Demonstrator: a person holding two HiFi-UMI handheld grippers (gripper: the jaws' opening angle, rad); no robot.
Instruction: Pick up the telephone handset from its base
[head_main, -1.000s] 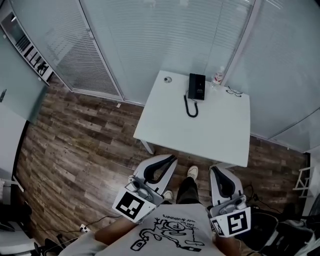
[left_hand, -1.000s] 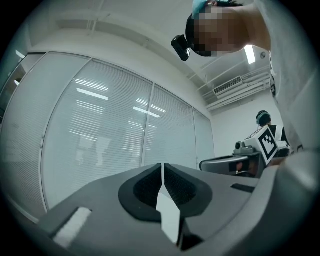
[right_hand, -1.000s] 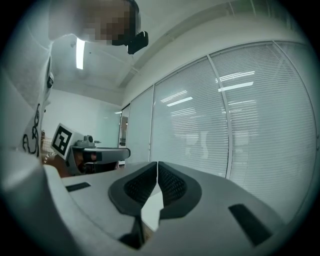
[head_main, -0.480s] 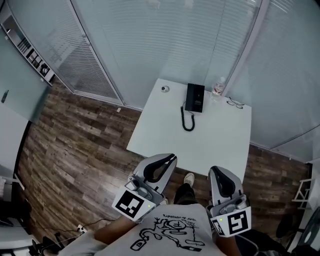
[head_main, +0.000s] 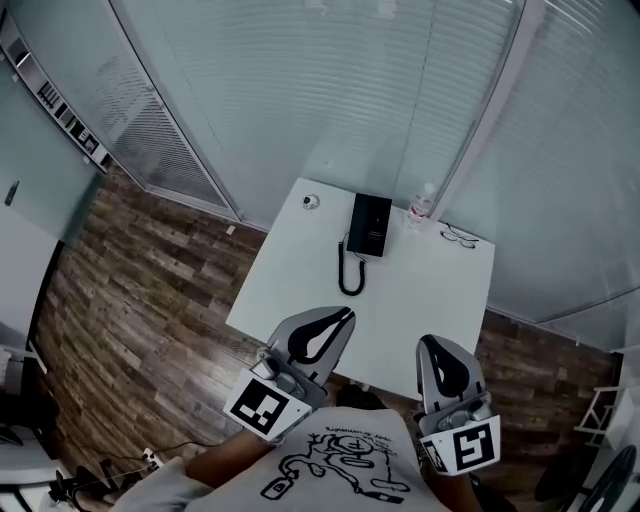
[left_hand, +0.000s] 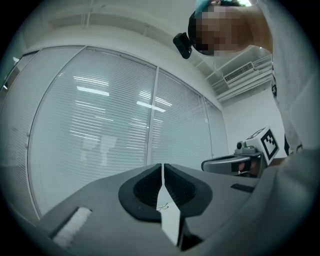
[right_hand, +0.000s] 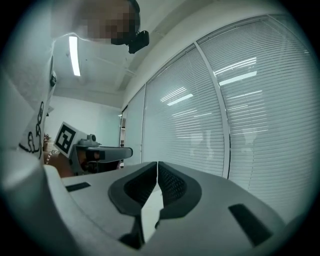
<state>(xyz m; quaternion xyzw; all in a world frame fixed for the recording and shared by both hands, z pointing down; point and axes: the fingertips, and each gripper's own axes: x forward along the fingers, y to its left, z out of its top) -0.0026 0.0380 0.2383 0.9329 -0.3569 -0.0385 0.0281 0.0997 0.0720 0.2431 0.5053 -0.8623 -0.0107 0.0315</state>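
A white desk (head_main: 425, 305) stands in a corner with tall glass walls and blinds (head_main: 330, 90) behind it. The floor (head_main: 140, 300) is brown wood. The telephone handset (head_main: 359, 226) lies on its black base (head_main: 377, 222) near the far side of the desk. Both are so dark that it is hard to tell one from the other. A curly black cord (head_main: 347, 272) hangs out from the phone and makes a loop on the desk. A small round thing (head_main: 311, 201) sits to the left of the phone, and it is too small to tell what it is. A clear bottle (head_main: 420, 207) stands just to the right of the phone, and a pair of glasses (head_main: 458, 236) lies a bit further right. The person holds the left gripper (head_main: 343, 316) and the right gripper (head_main: 430, 346) out in front, side by side, by the near edge of the desk. Both are well apart from the phone. The left gripper's jaws are pressed together with nothing between them. The right gripper's jaws are together too, and they hold nothing. Each gripper has a cube with a black and white square on it, one on the left (head_main: 265, 410) and one on the right (head_main: 463, 446). The person's white shirt (head_main: 340, 465) has a black drawing on it.
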